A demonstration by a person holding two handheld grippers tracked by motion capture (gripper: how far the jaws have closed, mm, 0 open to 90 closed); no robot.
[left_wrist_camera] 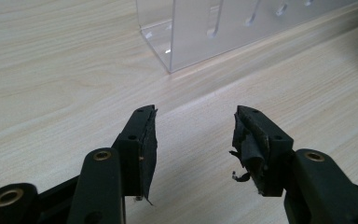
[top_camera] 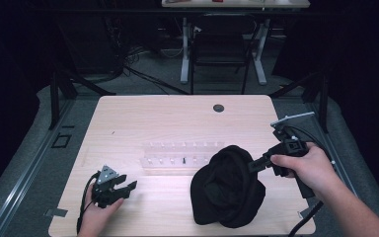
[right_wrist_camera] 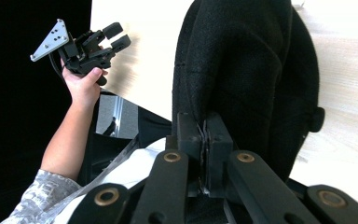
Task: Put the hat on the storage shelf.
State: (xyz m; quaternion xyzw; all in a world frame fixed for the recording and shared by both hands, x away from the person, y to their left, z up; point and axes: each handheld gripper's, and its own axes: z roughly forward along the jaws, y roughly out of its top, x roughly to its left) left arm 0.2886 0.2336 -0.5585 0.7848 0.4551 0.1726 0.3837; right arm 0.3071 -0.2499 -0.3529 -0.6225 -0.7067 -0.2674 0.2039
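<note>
A black fabric hat [top_camera: 227,186] lies bunched on the front right of the wooden table [top_camera: 143,118]. My right gripper [top_camera: 251,166] comes in from the right and is shut on the hat's upper edge. In the right gripper view its jaws [right_wrist_camera: 204,130] meet on a fold of the hat [right_wrist_camera: 242,60], which hangs down from them. My left gripper [top_camera: 127,183] sits low at the front left of the table, open and empty, well apart from the hat. The left gripper view shows bare wood between its spread jaws [left_wrist_camera: 193,128].
A clear acrylic rack [top_camera: 182,157] with rows of small pegs stands mid-table, just behind the hat and close ahead of the left gripper [left_wrist_camera: 200,32]. A round cable hole [top_camera: 218,107] is near the far edge. A chair [top_camera: 220,44] stands beyond the table.
</note>
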